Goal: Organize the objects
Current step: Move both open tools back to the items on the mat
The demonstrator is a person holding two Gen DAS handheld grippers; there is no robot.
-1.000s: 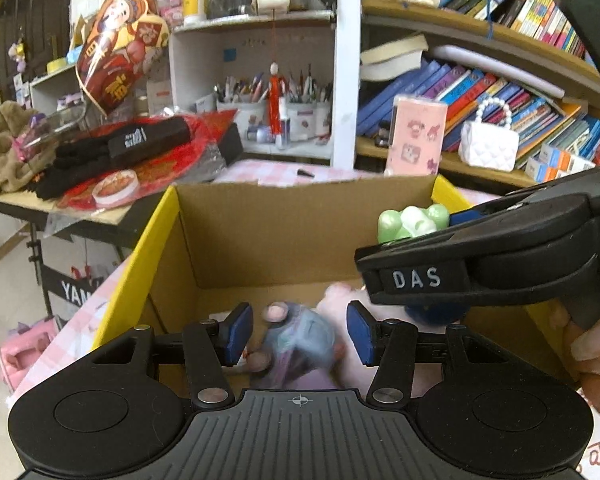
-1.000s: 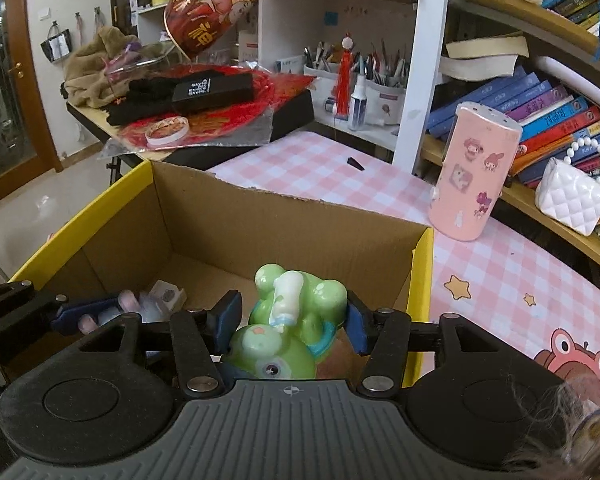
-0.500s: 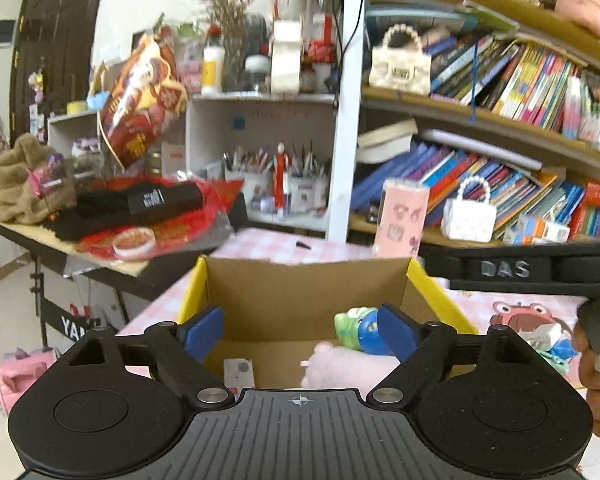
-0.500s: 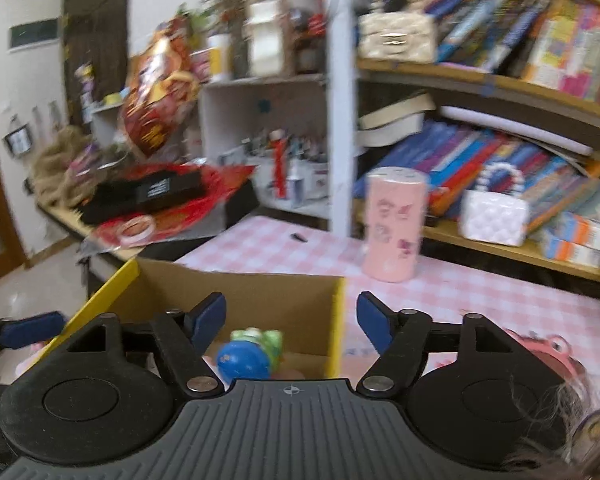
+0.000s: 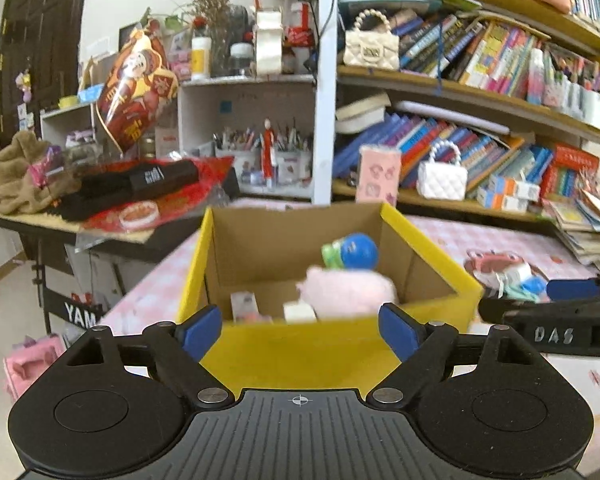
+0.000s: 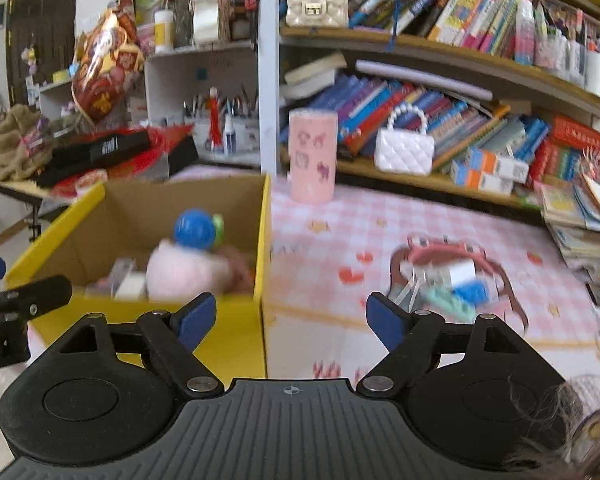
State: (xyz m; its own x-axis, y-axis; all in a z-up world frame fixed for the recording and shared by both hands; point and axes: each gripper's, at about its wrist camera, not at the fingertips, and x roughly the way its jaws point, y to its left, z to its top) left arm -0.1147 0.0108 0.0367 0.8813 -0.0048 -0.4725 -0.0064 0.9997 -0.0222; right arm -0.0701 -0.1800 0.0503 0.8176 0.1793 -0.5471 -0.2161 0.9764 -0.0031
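A yellow cardboard box (image 5: 428,248) stands on the pink checked table (image 6: 380,216); it also shows in the right wrist view (image 6: 265,240). Inside lie a pink plush toy (image 5: 348,290), a green and blue toy (image 5: 352,251) and small cards (image 5: 244,304). My left gripper (image 5: 300,334) is open and empty, in front of the box's near wall. My right gripper (image 6: 290,320) is open and empty, near the box's right corner. A small pile of toys (image 6: 452,284) lies on the table to the right; it also shows in the left wrist view (image 5: 516,278).
A pink canister (image 6: 313,156) stands on the table behind the box. Bookshelves (image 6: 460,60) with books and white handbags (image 6: 404,146) line the back. A cluttered side table (image 5: 112,200) stands at the left. Stacked magazines (image 6: 588,224) lie at the right.
Both grippers let go of their toys into the box, opened wide and drew back and up. The right gripper has swung toward the table to the right of the box.
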